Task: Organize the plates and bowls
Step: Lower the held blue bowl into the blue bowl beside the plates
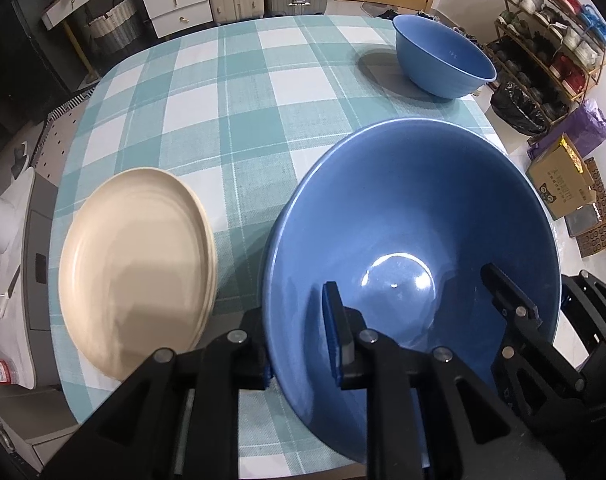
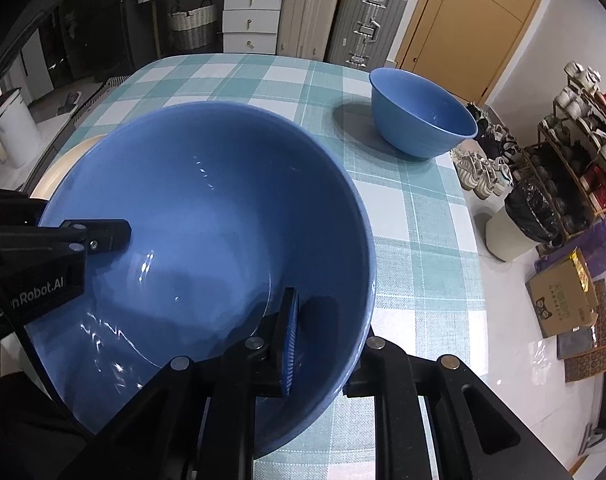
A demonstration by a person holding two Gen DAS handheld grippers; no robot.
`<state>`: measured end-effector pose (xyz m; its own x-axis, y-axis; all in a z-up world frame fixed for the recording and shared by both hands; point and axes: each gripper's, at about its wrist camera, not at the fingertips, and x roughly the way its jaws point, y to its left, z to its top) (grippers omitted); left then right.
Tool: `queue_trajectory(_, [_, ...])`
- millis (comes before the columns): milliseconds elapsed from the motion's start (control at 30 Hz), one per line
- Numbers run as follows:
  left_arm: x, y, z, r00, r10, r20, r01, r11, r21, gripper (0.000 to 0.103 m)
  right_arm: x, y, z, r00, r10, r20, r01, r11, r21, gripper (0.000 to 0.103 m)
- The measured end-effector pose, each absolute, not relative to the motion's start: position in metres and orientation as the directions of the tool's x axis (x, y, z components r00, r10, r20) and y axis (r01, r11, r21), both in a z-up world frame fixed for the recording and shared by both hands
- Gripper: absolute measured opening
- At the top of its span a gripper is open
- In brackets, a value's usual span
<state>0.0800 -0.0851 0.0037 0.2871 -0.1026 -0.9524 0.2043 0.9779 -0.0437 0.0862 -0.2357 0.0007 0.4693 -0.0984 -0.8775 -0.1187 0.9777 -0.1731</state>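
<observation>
Near front edge of table [image 1: 231, 92], big blue bowl [image 1: 415, 216] sits between my two grippers. Left gripper [image 1: 299, 340] and right gripper [image 2: 323, 344] each straddle rim, jaws slightly apart, grip loose. Small bowl [image 1: 443, 56] waits at far right corner, plates [image 1: 139, 264] at left edge. Squeeze evenly, lift level, go slow.

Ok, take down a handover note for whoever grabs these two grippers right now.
left gripper: straddles the left rim of the near blue bowl; can't tell if the pads press.
right gripper: straddles the same bowl's right rim; grip equally unclear.
cream plates: stacked on the checked table, left of that bowl.
far blue bowl: alone at the far right.
Done: plates stacked. Left: probably bringing the two bowls together.
</observation>
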Motion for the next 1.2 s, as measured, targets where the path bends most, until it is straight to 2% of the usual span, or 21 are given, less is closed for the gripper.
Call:
queue_trajectory(167, [0.080, -0.085, 0.014, 0.317, -0.081, -0.945, 0.202, 0.979, -0.017, 0.020, 0.087, -0.233, -0.001, 0.473, -0.108, -0.874, -0.123, 0.975, -0.187, 0.015])
queue_trajectory(200, [0.080, -0.085, 0.016, 0.330, -0.066, -0.942, 0.200, 0.980, 0.002, 0.025, 0.086, -0.233, -0.001, 0.473, -0.107, -0.875, -0.124, 0.975, -0.186, 0.015])
queue_trajectory(233, [0.080, -0.085, 0.019, 0.346, -0.055, -0.937, 0.200, 0.980, 0.017, 0.034, 0.086, -0.233, -0.002, 0.471, -0.102, -0.876, -0.126, 0.975, -0.181, 0.015])
queue_trajectory(300, [0.080, -0.082, 0.019, 0.342, -0.070, -0.937, 0.202, 0.979, 0.000, 0.039, 0.086, -0.232, -0.003, 0.468, -0.096, -0.879, -0.123, 0.977, -0.172, 0.017])
queue_trajectory(433, [0.081, -0.078, 0.011, 0.327, -0.075, -0.942, 0.197, 0.980, -0.010, 0.039, 0.087, -0.233, -0.007, 0.458, -0.081, -0.885, -0.126, 0.980, -0.154, 0.017])
queue_trajectory(967, [0.078, -0.072, 0.004, 0.348, -0.096, -0.933, 0.191, 0.981, -0.030, 0.039, 0.079, -0.230, 0.000, 0.513, -0.155, -0.844, -0.132, 0.958, -0.255, 0.018])
queue_trajectory(1100, [0.072, -0.073, 0.008, 0.361, -0.109, -0.926, 0.193, 0.980, -0.040, 0.040, 0.076, -0.238, 0.008, 0.532, -0.126, -0.837, -0.110, 0.970, -0.215, 0.025])
queue_trajectory(1200, [0.068, -0.076, 0.012, 0.384, -0.121, -0.915, 0.198, 0.979, -0.046, 0.044, 0.074, -0.246, 0.013, 0.544, -0.091, -0.834, -0.078, 0.984, -0.158, 0.027])
